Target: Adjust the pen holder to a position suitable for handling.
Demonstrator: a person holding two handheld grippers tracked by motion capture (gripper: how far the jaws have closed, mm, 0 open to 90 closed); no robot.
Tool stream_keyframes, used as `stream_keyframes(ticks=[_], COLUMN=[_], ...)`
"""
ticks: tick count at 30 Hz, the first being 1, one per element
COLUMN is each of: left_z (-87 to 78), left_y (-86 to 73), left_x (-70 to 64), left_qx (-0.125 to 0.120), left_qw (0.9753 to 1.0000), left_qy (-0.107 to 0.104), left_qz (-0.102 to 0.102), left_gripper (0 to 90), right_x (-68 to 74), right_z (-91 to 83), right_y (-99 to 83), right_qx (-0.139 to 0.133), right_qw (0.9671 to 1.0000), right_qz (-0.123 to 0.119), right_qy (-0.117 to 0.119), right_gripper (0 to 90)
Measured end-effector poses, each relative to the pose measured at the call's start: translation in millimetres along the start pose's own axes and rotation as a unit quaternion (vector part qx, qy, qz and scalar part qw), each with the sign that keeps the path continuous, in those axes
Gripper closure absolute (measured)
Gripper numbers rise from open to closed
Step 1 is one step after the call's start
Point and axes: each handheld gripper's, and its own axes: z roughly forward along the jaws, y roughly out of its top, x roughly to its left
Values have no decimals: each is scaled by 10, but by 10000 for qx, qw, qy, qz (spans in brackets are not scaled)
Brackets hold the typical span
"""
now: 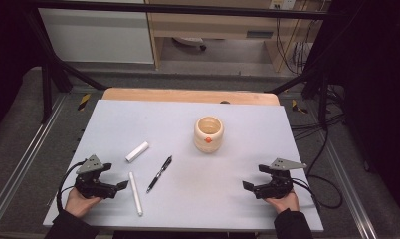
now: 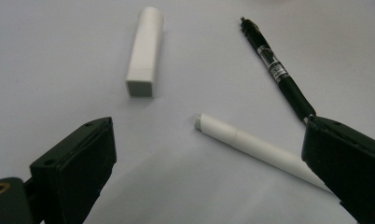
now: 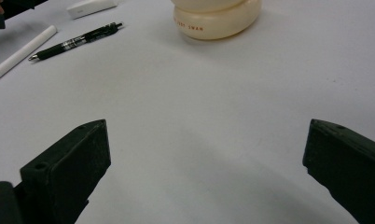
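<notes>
Left gripper [image 1: 119,187]: held low at the near left of the table, jaws spread wide with nothing between them (seen again at [image 2: 202,163] in its own view)
Long white stick [image 1: 136,193]: laid flat just beside the left gripper's tips, nearest thing to them, not touched; in the left gripper view [image 2: 260,148] its far end is seen in the gap between the jaws while its near end is hidden behind the right-hand jaw
Black pen [image 1: 159,174]: found just beyond the stick, on a slant, apart from it; in the left gripper view [image 2: 276,70] it runs down behind the right-hand jaw
Short white block [image 1: 137,151]: set farther out, near the pen's upper end, well clear of both grippers; square end is turned toward the camera in the left gripper view [image 2: 145,51]
Right gripper [image 1: 247,187]: held at the near right, jaws parted wide and empty, bare table between them [image 3: 206,154]
Cream cup [image 1: 208,133]: stood upright past the middle of the table, well apart from either gripper (red lettering is seen on its base [image 3: 218,21])
Table [image 1: 248,124]: pale grey top, wooden edge at the far side
</notes>
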Motion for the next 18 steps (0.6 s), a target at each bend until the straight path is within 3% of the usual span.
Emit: stream_keyframes(ticks=[8,18], left_z=[-6,-14], left_y=[-13,-23], left_x=[1,-3], left_qx=[0,-16], left_qw=[10000,10000], left_qy=[-5,4], left_qz=[-34,-19], left_gripper=[31,33], right_x=[4,84], right_z=[-25,49], right_y=[16,70], right_qx=[-55,123], right_qw=[10000,9997], right_qz=[11,-183], right_qy=[-7,-91], right_gripper=[14,17])
